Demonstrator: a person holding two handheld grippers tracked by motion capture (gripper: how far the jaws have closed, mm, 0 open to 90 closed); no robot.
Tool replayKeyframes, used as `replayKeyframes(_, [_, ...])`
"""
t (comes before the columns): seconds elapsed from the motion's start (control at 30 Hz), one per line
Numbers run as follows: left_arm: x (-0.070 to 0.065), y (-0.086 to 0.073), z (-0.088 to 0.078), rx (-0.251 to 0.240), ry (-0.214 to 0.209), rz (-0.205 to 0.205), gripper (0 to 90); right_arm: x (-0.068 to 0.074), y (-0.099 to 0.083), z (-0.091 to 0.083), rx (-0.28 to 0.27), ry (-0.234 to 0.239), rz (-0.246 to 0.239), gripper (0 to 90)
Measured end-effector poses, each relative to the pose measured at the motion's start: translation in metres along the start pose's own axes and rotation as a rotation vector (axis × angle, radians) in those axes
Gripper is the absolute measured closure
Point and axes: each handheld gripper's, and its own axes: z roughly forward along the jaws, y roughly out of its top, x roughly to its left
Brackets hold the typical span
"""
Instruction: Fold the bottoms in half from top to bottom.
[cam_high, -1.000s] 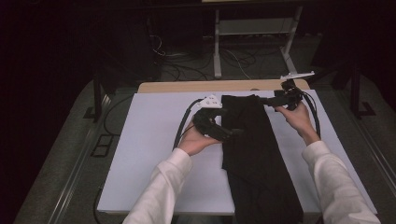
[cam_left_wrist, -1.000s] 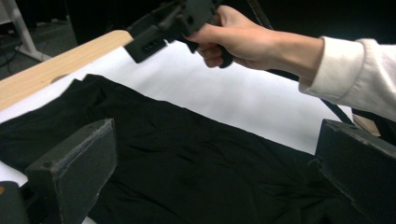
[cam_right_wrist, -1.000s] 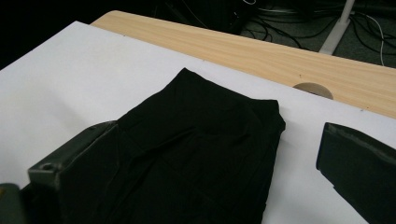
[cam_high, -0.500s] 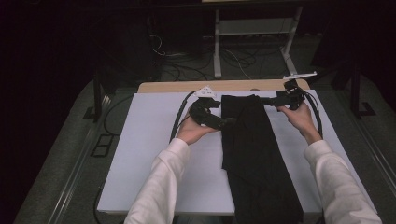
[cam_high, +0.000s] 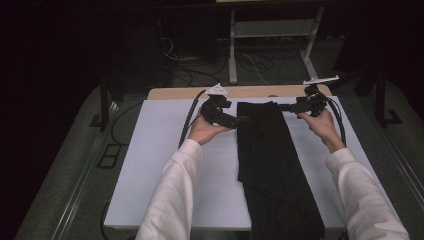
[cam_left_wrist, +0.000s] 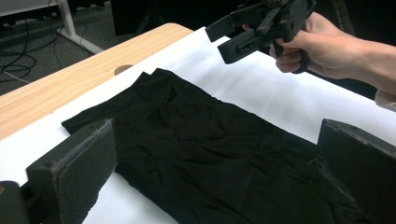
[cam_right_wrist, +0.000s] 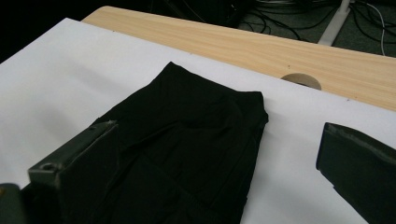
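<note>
A long black garment (cam_high: 270, 160) lies folded lengthwise on the white sheet (cam_high: 170, 165), its near end hanging over the table's front edge. My left gripper (cam_high: 242, 120) stands open at the garment's far left edge. In the left gripper view the black cloth (cam_left_wrist: 210, 144) lies between the wide-apart jaws of this gripper (cam_left_wrist: 215, 163). My right gripper (cam_high: 284, 106) is open at the far right corner of the garment. In the right gripper view the garment's top end (cam_right_wrist: 187, 135) lies between and under the jaws of the right gripper (cam_right_wrist: 217, 158). The left gripper view also shows the right gripper (cam_left_wrist: 233, 39) held above the sheet.
A strip of bare wooden tabletop (cam_high: 175, 93) with a round cable hole (cam_right_wrist: 301, 80) runs behind the sheet. Beyond the table stand a white frame leg (cam_high: 232, 50) and loose cables on the dark floor. Bare white sheet lies on both sides of the garment.
My left gripper has moved away from me along the garment's left edge toward its far end. The right gripper has stayed at the far right corner.
</note>
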Motion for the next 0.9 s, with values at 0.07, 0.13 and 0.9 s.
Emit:
replayKeyframes(0.07, [0.004,0.002,0.002,0.004,-0.001,-0.006,0.0,-0.001,0.001,0.000,0.000,-0.001,0.004,0.0])
replayKeyframes(0.13, [0.009,0.002,0.005,0.006,0.004,-0.017,0.0,-0.002,0.001,-0.001,0.001,-0.001,0.011,0.0])
replayKeyframes(0.9, [0.066,-0.032,0.038,0.028,0.055,-0.235,5.5,-0.017,-0.011,0.016,0.070,0.021,0.082,6.9])
